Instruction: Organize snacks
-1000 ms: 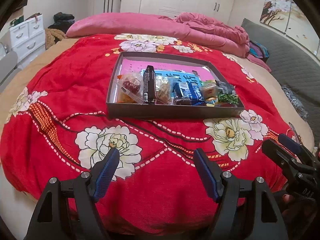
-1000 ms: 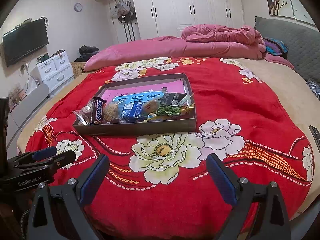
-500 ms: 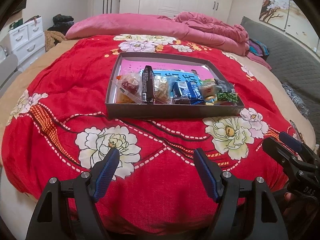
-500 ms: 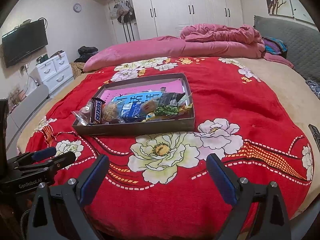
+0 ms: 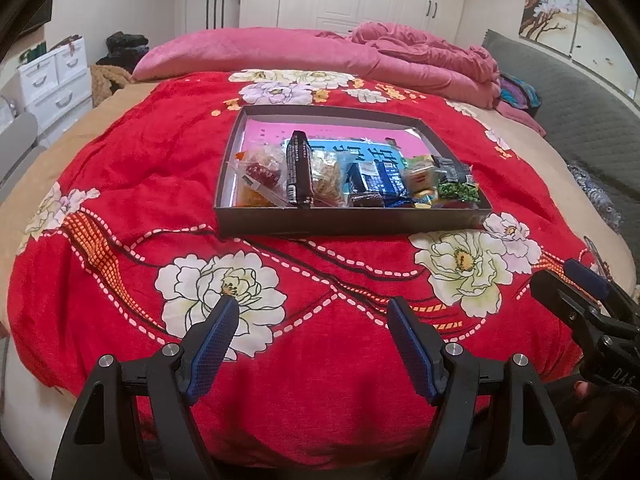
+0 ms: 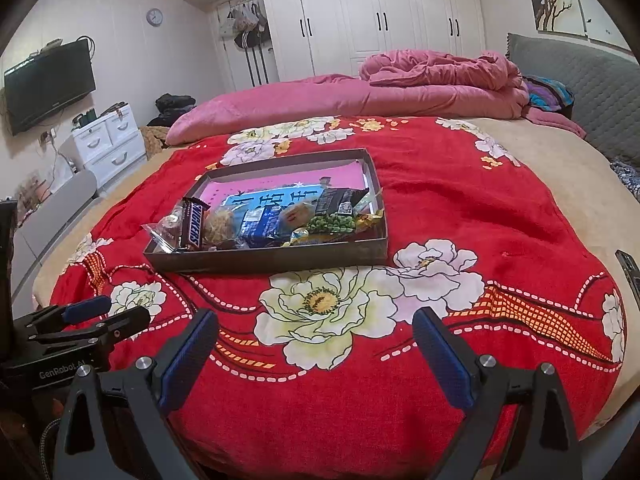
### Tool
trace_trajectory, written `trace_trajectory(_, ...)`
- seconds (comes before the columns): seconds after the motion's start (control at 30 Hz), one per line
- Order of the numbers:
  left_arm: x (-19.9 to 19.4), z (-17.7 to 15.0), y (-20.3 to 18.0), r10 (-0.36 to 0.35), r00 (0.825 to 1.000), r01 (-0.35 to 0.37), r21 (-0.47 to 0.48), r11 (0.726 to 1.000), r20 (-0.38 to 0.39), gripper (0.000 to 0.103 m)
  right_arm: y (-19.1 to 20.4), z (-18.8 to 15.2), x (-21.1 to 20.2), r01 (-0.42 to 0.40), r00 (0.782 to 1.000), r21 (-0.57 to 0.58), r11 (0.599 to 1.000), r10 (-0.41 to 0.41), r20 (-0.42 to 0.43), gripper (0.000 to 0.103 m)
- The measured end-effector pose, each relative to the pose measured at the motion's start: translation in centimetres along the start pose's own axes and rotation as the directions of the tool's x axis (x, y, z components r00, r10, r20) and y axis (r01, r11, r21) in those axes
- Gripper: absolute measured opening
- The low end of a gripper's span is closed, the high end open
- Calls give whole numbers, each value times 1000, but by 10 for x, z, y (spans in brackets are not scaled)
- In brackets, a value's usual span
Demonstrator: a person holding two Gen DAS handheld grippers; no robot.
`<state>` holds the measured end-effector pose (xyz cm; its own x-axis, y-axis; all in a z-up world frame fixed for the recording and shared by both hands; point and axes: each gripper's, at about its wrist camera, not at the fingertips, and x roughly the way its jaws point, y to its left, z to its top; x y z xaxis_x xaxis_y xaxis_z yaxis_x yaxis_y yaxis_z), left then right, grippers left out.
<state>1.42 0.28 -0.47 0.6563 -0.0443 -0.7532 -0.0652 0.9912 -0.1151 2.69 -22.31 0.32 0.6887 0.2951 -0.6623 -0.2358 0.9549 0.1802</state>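
A dark shallow box with a pink floor lies on the red flowered blanket. Several snacks stand in a row along its near side: a clear bag of red sweets, a Snickers bar, blue packets and a green pea packet. My left gripper is open and empty, low over the blanket in front of the box. My right gripper is open and empty, also short of the box, to the left gripper's right.
A pink duvet is bundled at the far end of the bed. White drawers and a wall television stand at the left. A grey padded headboard runs along the right. A dark flat object lies at the bed's right edge.
Both grippers have stayed open. The views have shifted only slightly, with the box a touch lower in the left wrist view.
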Motion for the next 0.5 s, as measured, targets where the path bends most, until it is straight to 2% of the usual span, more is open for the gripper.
trace_trajectory(0.23, -3, 3, 1, -16, 1000, 17, -4, 1000, 20, 77, -2, -1, 4, 1, 1000, 15, 1000, -1, -5, 98)
trace_trajectory(0.33, 2, 7, 5, -15, 1000, 15, -15, 1000, 19, 77, -4, 1, 6, 33, 999, 17, 999, -33, 6, 98)
trace_trajectory(0.4, 4, 13, 11, 5, 999, -4, -29, 1000, 38, 77, -11, 5, 9, 52, 998, 37, 998, -53, 17, 98)
trace_trajectory(0.5, 11, 27, 28, 78, 995, -76, -39, 996, 65, 78, -30, 13, 15, 84, 996, 87, 993, -86, 23, 102)
